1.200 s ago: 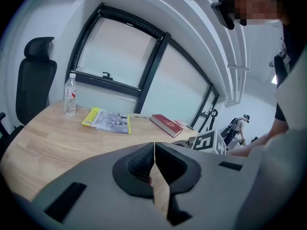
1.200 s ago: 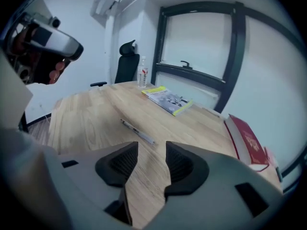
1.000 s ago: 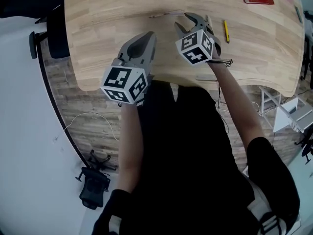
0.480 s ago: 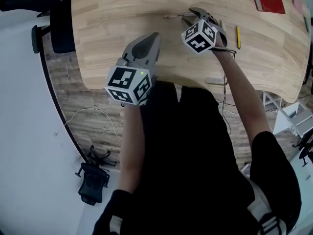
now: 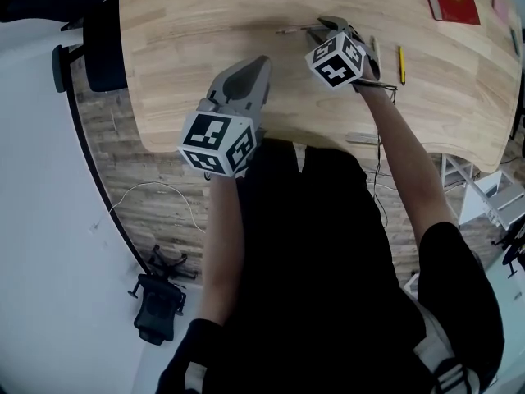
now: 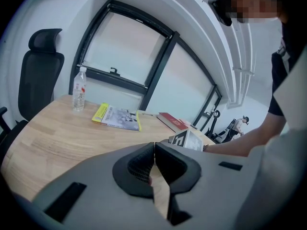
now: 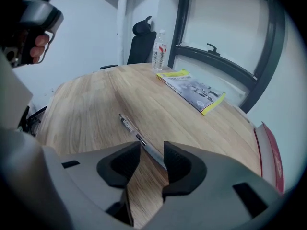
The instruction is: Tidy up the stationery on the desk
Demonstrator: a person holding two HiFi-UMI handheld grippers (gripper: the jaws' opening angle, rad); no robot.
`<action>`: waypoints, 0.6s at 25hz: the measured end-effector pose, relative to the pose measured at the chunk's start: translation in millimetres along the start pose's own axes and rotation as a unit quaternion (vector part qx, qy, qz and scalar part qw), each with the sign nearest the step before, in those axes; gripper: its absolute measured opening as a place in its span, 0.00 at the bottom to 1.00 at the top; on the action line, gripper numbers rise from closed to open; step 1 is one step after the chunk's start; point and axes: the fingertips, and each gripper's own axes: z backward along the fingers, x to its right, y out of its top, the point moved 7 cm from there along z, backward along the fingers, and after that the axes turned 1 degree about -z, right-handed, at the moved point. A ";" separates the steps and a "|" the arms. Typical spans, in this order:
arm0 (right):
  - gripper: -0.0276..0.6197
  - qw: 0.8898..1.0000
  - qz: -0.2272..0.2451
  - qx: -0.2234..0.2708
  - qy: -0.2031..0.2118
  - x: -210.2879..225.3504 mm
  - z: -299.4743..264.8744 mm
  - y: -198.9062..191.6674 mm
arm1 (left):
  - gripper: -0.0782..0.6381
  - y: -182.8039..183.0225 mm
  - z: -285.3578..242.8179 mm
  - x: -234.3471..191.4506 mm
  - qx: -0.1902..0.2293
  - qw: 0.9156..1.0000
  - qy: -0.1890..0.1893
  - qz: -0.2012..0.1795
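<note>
pen (image 7: 135, 134) lies on the desk (image 5: 205, 23), near end between jaws of the right gripper (image 7: 152, 145), just been closing, not yet pinching; best kept square across the barrel. left gripper (image 6: 154, 148) clenched, empty

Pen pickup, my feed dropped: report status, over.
Right tongs open, just been closing, pen between them, not gripped yet. Left tongs shut, empty. Nothing blocking.
</note>
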 end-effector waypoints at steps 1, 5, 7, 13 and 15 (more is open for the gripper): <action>0.30 1.000 -0.006 -0.001 0.000 0.2 0.1 0.0 | 0.16 0.1 -0.6 1.1 0.000 1.000 -0.001 -0.001; 0.27 1.000 -0.016 -0.004 0.002 -0.3 0.5 -0.8 | 0.16 -1.2 -2.5 5.6 -0.001 1.000 -0.002 -0.002; 0.25 1.000 -0.019 -0.005 0.002 -1.9 0.4 -1.0 | 0.16 -1.5 -2.0 6.2 -0.001 1.000 -0.002 -0.002; 0.15 1.000 -0.024 -0.005 -0.012 -11.2 2.0 -3.3 | 0.16 -0.4 2.7 6.3 0.004 1.000 0.003 -0.003; 0.14 0.999 -0.025 -0.004 -0.019 -12.3 2.5 -3.8 | 0.16 -0.3 4.6 7.0 0.005 1.000 0.004 -0.003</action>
